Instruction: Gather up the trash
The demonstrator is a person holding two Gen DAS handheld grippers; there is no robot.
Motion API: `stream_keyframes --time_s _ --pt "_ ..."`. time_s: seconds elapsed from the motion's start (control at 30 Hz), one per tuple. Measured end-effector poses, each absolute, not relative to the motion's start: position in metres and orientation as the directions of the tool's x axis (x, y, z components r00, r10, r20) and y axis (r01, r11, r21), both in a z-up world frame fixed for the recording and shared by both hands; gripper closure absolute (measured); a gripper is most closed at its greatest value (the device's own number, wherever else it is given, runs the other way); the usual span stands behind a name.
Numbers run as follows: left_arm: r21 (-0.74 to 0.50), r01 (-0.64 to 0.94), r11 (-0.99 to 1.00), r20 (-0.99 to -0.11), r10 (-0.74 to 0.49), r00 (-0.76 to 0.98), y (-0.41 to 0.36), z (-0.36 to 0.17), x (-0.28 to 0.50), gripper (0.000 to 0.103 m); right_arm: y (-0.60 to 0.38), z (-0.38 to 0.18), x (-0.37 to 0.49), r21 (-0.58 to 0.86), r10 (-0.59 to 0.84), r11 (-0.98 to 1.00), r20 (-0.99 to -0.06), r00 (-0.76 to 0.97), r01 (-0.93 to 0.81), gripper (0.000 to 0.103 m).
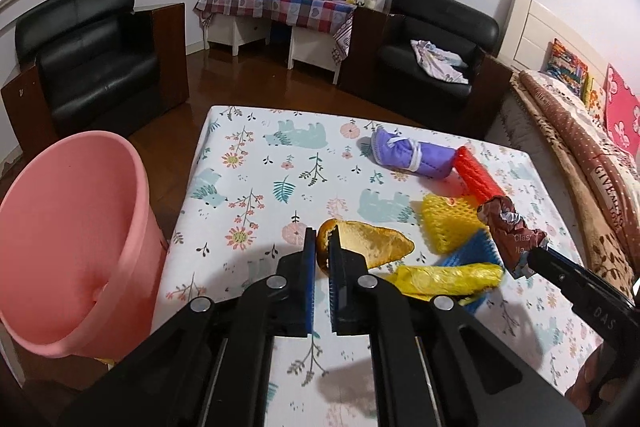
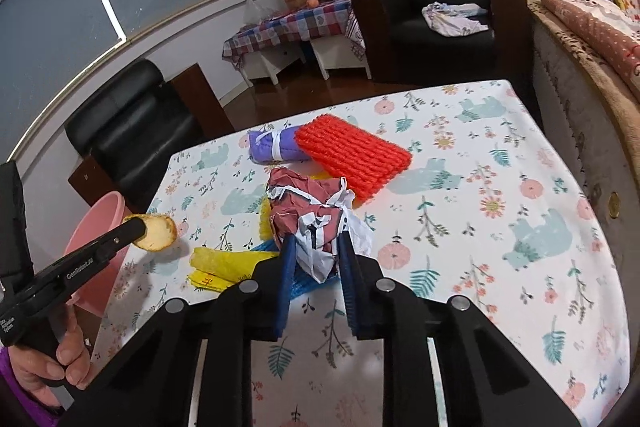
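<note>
orange peel (image 1: pixel 362 243) was what your left tongs (image 1: pixel 322 247) had pinched, the blue pads clamped on one curled end so the rest hung out to the right, clear of the tabletop (image 1: pixel 256 163). you gripped it by the edge, probably because a thin rind gives the pads little else to bite. in the right wrist view it hung above the cloth with its shadow beneath, already on the side nearest the pink bin (image 1: pixel 76 227), which stood on the floor just beside the tabletop's left edge, mouth tilted toward you, likely so trash could go in from the side.

your right tongs (image 2: pixel 316 259) had closed partway on the crumpled red and white wrapper (image 2: pixel 316 219); the pads pressed its lower folds and the bulk stood up above them. a loose wad like that squashes, so a narrow grip was the sensible one.

still on the tabletop lay the yellow bag (image 1: pixel 452 277) and a blue net (image 1: pixel 478 249) under it, a yellow net (image 1: pixel 450 223) touching them, then a red net (image 2: pixel 354 157) and a purple roll (image 2: pixel 272 145) tied with white, touching each other further back. they sat bunched right of centre, well apart from the bin, so each meant a carry across the cloth. i would judge the peel first to drop.
</note>
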State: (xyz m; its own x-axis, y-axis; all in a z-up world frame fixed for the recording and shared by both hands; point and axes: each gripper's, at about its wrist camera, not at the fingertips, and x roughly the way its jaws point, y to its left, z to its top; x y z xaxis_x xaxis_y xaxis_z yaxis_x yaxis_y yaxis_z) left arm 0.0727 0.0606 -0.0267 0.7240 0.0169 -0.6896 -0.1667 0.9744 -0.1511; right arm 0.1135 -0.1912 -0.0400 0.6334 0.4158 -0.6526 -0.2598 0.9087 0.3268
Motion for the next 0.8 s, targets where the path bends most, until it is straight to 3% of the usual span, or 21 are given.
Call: stream_keyframes --time_s 0.8 --pt "-0.180 -0.087 0.980 -0.615 -0.044 0.787 0.045 0.007 0.032 0.098 -0.216 0.022 0.039 0.276 0.363 0.930 -0.575 0.733 -0.244 0.082"
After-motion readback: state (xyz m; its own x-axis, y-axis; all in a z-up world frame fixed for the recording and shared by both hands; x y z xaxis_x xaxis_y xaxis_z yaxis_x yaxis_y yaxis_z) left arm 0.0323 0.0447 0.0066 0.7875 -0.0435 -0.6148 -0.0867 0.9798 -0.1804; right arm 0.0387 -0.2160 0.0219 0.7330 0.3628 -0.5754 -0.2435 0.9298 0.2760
